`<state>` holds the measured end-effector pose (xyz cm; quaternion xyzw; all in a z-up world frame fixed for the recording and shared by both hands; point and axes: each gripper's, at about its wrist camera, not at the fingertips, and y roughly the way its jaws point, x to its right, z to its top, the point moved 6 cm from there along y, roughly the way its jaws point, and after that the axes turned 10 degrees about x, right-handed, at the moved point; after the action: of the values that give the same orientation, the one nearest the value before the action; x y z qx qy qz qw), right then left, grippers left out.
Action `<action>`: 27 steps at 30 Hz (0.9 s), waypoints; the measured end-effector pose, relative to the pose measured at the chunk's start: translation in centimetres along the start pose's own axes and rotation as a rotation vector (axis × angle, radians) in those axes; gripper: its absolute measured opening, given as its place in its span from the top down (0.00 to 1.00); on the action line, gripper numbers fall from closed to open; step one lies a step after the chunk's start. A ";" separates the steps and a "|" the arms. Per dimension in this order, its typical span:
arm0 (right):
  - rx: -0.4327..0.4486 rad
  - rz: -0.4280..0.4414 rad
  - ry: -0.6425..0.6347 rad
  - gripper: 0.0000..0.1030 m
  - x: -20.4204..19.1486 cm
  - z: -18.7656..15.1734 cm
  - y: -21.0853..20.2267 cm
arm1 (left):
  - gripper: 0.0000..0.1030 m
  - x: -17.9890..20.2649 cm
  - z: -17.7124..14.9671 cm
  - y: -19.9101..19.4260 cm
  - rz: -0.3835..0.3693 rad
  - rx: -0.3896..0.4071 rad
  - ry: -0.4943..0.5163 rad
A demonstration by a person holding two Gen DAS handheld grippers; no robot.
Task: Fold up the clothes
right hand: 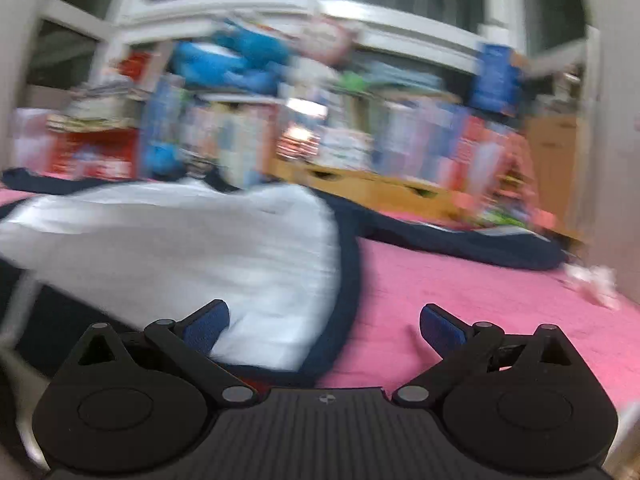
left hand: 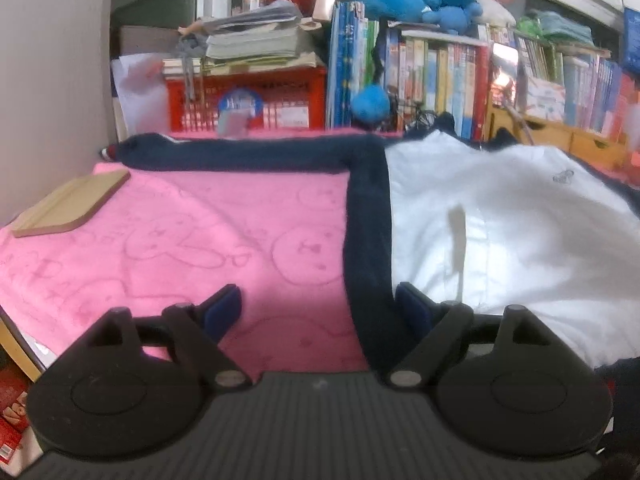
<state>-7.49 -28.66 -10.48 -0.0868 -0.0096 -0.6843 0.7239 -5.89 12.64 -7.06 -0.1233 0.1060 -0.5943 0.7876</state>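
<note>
Lying spread flat on the pink blanket [left hand: 200, 240], white jacket [left hand: 500, 240] with navy sleeves [left hand: 260, 152] out sideways. Left tool [left hand: 318, 308] and right tool [right hand: 324, 320] both wide open, gripping nothing. Soft, light, floppy; likely best pinched at the sleeve or hem edge.

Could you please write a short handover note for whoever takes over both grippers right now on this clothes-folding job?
Left gripper: open, holding nothing, low over the garment's left edge; the navy trim runs up beside its right-hand pad.
Right gripper: open, empty, at the garment's right edge; that view is blurred.
Garment: white with navy trim, spread flat on the pink blanket, front up, one navy sleeve stretched out to the left along the far edge, the other sleeve out to the right.
Done: garment laid out; no fold visible yet.
Left: fold sleeves in, then the body.
Note: a wooden board lies at the blanket's left.
</note>
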 end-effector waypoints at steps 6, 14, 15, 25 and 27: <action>0.000 -0.024 0.004 0.02 1.6 1.3 0.2 | 0.25 0.3 3.6 -1.5 -0.126 0.075 -0.139; -0.207 0.368 0.120 0.01 -3.4 4.3 6.6 | 0.24 5.7 6.0 2.5 -0.226 0.035 -0.072; -0.243 0.411 0.116 0.01 -4.4 4.3 7.5 | 0.24 6.6 5.9 3.2 -0.240 0.022 -0.062; -0.375 0.213 -0.069 0.06 -2.0 3.3 14.4 | 0.25 6.9 4.7 6.1 -0.182 -0.090 0.123; -0.356 0.093 -0.150 0.11 0.2 4.5 15.8 | 0.25 7.1 7.0 6.7 -0.216 -0.065 0.135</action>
<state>8.70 -27.47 -7.80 -0.2646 0.0617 -0.6325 0.7254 4.33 8.00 -2.71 -0.1192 0.1642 -0.6788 0.7057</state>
